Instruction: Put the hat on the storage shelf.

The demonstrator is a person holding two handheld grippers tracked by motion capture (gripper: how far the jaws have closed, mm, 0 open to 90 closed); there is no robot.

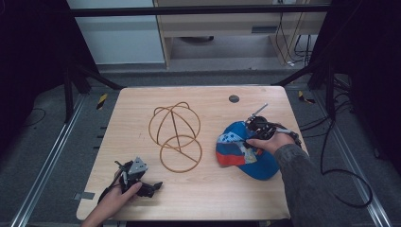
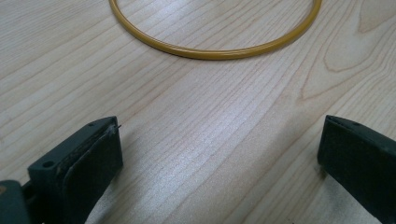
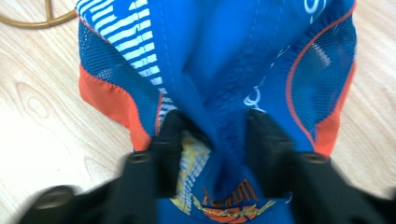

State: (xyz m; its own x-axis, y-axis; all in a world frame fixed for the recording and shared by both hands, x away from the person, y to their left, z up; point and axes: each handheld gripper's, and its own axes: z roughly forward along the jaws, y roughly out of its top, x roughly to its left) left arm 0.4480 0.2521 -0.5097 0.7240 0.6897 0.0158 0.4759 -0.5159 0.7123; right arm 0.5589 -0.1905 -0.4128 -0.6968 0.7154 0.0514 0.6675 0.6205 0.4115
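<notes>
I see the wooden table (image 1: 203,189) with much free room in the middle and near its front edge. The wire cap stand (image 1: 176,136) lies at the centre, probably waiting for the cap (image 1: 246,151), which rests just right of it. My right gripper (image 3: 212,140) pinches a fold of cap fabric. My left gripper (image 2: 219,158) rests spread wide, holding nothing, beside the stand's ring.

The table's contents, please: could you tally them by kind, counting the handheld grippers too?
Wire hat stand: 1
Blue and orange cap: 1
Grippers: 2, the left gripper open over bare wood, the right gripper pinching the cap's fabric
Total: 4
</notes>
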